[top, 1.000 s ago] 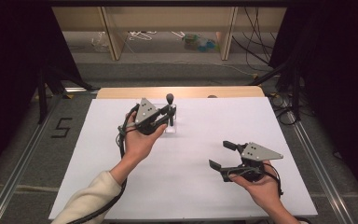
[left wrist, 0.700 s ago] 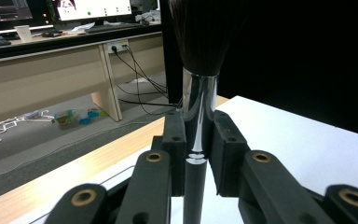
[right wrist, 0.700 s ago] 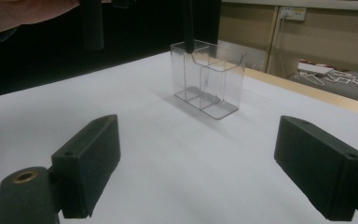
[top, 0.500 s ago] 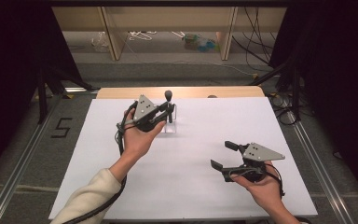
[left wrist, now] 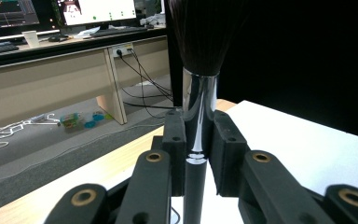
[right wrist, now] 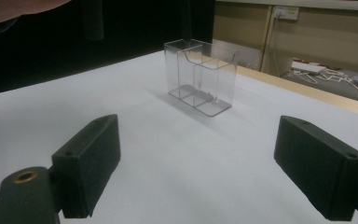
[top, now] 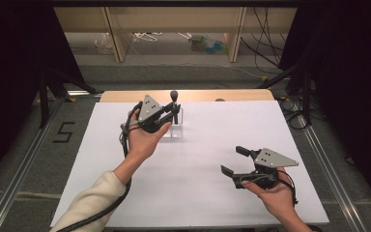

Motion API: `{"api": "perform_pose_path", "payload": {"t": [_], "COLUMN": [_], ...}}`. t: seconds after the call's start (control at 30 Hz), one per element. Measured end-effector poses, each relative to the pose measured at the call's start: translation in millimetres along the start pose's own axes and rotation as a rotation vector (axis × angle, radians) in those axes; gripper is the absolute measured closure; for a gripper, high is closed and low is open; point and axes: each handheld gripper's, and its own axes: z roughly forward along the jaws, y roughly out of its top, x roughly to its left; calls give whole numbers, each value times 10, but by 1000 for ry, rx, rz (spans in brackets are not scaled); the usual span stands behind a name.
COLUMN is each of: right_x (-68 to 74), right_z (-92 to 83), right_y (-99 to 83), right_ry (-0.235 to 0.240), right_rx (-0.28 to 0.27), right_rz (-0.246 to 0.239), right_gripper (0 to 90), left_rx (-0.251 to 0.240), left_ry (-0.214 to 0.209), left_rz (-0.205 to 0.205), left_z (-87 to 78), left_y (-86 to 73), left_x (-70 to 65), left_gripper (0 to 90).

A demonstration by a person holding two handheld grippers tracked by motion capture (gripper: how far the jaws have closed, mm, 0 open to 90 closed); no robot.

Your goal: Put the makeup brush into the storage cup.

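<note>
**Brush held upright above the clear holder**

The left gripper (top: pixel 173 115) has its jaws clamped on a makeup brush (left wrist: pixel 197 107), pinching the shiny metal collar just under the dark bristles. The brush stands upright, bristles on top, at the far side of the white table (top: pixel 207 208), directly over a clear plastic holder (right wrist: pixel 200 77) with several compartments. Whether its handle reaches into a compartment cannot be told. The right gripper (top: pixel 234 160) rests near the table's front right, well apart from the holder, jaws spread wide and holding nothing.
</note>
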Motion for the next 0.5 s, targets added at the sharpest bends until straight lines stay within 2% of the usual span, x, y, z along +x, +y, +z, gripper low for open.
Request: {"api": "perform_pose_path", "payload": {"t": [0.1, 0.13, 0.17, 0.2, 0.27, 0.33, 0.37, 0.43, 0.47, 0.5], "right_x": [1, 18, 2, 1, 2, 12, 2, 9, -3, 5], "right_z": [8, -5, -2, 1, -1, -7, -4, -8, -3, -4], "right_y": [-4, -1, 0, 0, 1, -1, -2, -4, -6, -6], "right_ry": [4, 7, 1, 0, -2, 2, -2, 2, -4, 5], "right_rx": [1, 28, 22, 19, 18, 26, 18, 27, 15, 21], "right_rz": [0, 23, -1, -3, -2, 22, 10, 24, 4, 19], "right_gripper": [154, 154, 154, 154, 154, 154, 154, 154, 155, 154], "left_rx": [-1, -1, -1, -1, 0, -4, -4, -7, -6, -5], "left_ry": [-2, -3, -2, -2, -3, -2, -2, 0, 2, 3], "left_rz": [5, 5, 7, 7, 6, 4, 4, 4, 2, 3], "left_z": [13, 16, 20, 20, 31, 34, 34, 35, 36, 36], "left_y": [14, 16, 17, 17, 17, 21, 21, 23, 22, 21], "left_x": [-3, -6, -8, -8, -12, -5, -5, 2, 4, 7], "left_gripper": [776, 776, 776, 776, 775, 776, 776, 775, 776, 776]}}
